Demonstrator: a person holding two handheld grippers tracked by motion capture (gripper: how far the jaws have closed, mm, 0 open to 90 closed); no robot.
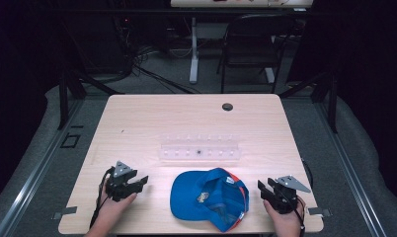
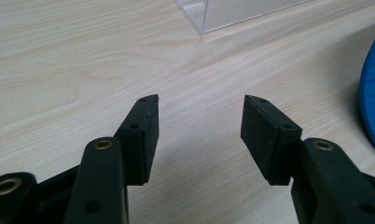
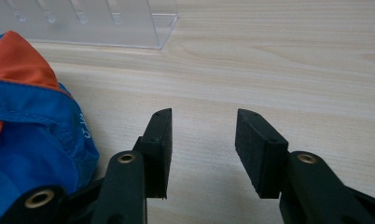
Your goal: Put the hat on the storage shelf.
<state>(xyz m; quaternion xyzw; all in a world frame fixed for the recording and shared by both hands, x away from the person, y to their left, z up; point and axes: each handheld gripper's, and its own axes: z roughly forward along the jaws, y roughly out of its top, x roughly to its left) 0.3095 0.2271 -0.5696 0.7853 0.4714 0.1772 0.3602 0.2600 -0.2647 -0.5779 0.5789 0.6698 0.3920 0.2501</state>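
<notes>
A blue baseball cap with orange trim lies on the wooden table near its front edge, between the two grippers. Its blue brim edge appears at the right of the left gripper view, and its blue and orange crown at the left of the right gripper view. My left gripper rests on the table left of the cap, open and holding nothing. Right of the cap, my right gripper also stands open with bare wood between its jaws.
A clear plastic rack with rows of small pegs stands mid-table behind the cap; its corner and front wall show in the gripper views. A cable hole sits near the far edge. A folding chair stands beyond the table.
</notes>
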